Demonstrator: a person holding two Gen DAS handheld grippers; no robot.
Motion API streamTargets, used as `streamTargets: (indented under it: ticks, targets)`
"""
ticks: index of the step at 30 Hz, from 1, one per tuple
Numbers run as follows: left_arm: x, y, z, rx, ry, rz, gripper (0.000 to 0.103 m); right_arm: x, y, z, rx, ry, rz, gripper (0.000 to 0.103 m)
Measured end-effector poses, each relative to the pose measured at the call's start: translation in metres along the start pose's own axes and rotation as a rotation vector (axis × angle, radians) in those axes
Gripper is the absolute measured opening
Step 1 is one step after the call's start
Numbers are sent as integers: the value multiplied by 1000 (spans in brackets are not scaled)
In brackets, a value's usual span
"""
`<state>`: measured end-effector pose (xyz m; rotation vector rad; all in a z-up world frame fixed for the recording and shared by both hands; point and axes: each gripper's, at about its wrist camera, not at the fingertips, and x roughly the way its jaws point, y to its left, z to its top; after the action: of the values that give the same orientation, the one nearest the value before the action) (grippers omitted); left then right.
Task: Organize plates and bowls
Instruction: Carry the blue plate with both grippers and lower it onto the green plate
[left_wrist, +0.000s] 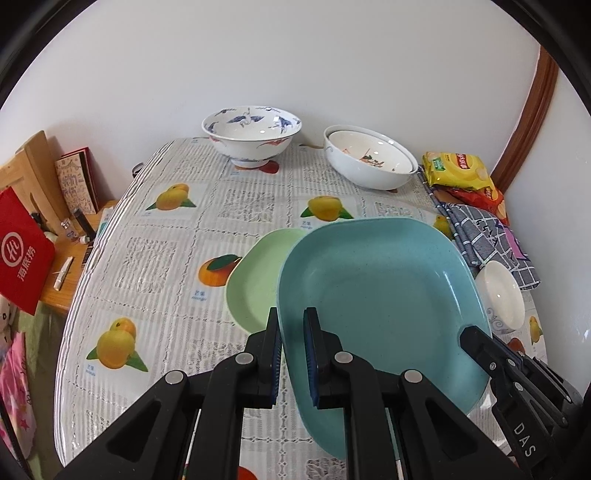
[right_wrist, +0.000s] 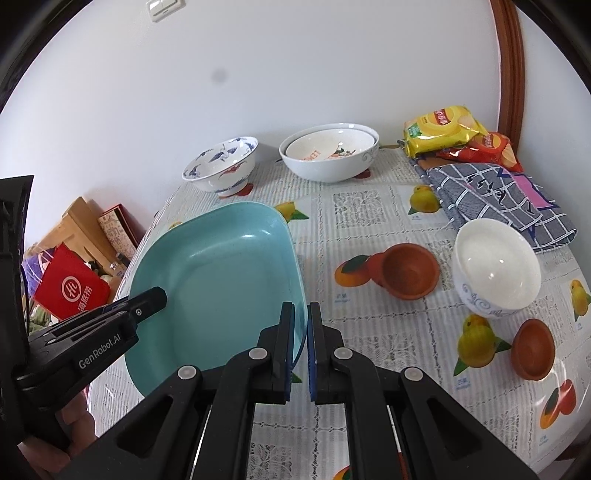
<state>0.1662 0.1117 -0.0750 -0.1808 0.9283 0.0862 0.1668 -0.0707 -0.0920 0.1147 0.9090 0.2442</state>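
A teal square plate is held tilted above the table between both grippers. My left gripper is shut on the plate's left rim. Over on the opposite rim, my right gripper is shut as well. Partly under the teal plate lies a pale green plate, which the right wrist view hides. A crane-patterned bowl and two nested white bowls stand at the back. A small white bowl sits to the right.
Two terracotta cups lie on the fruit-print tablecloth. Crisp bags and a checked cloth fill the back right corner. A low wooden stand with a red bag is beyond the table's left edge.
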Motion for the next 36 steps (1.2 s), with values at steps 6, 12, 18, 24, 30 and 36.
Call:
streamTargets:
  ticks: [6,12,18,24,30,36]
  targets:
    - [13,21,-9,-31,34,24,12,20,13,-11,-17,50,17,7]
    - [25,39,-16,-62,64,50,12,40,26,-18,-33,94,37,7]
    - [35,50,-11,-94,82,62,12,58,35,-13,-55,126,55,7]
    - [46,51,-2,-125,87,67,12,73,39,-3,-82,140,55,7]
    - [61,49,3,-141,108,77,12,87,35,12,-86,147,59,7]
    - [71,47,7,-156,123,94,12,105,34,24,-106,158,61,7]
